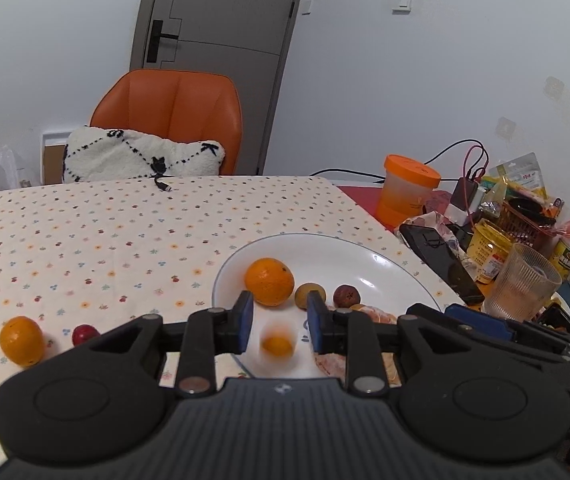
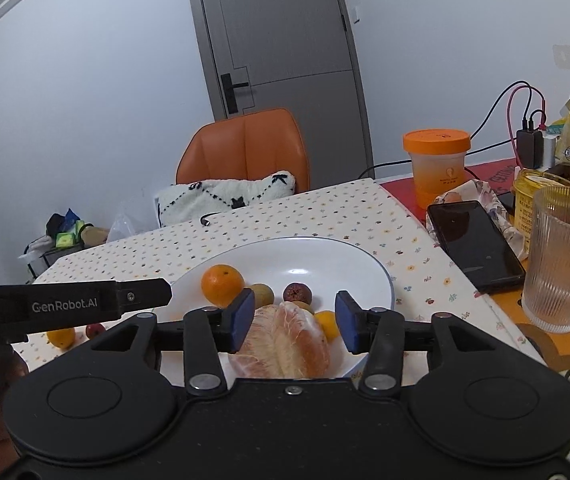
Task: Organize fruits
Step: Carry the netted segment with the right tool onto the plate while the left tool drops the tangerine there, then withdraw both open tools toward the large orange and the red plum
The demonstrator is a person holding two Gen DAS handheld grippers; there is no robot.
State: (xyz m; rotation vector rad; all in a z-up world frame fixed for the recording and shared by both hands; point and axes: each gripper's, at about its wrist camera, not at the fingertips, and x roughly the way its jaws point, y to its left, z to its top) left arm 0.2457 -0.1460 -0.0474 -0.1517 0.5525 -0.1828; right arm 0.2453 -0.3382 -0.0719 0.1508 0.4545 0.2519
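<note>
The left gripper (image 1: 279, 322), jaws wide over the plate (image 1: 385, 248), has a blurred kumquat (image 1: 277, 346) below it (apparently dropping), so it should lift straight clear.

"GenRobot.AI" — white lettering on left hand-held gripper (image 2: 137, 298)

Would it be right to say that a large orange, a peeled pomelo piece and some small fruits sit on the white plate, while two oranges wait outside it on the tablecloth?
Not quite. Outside the white plate, the tablecloth holds one orange and a small red fruit, as the left wrist view shows. The rest stands.
</note>
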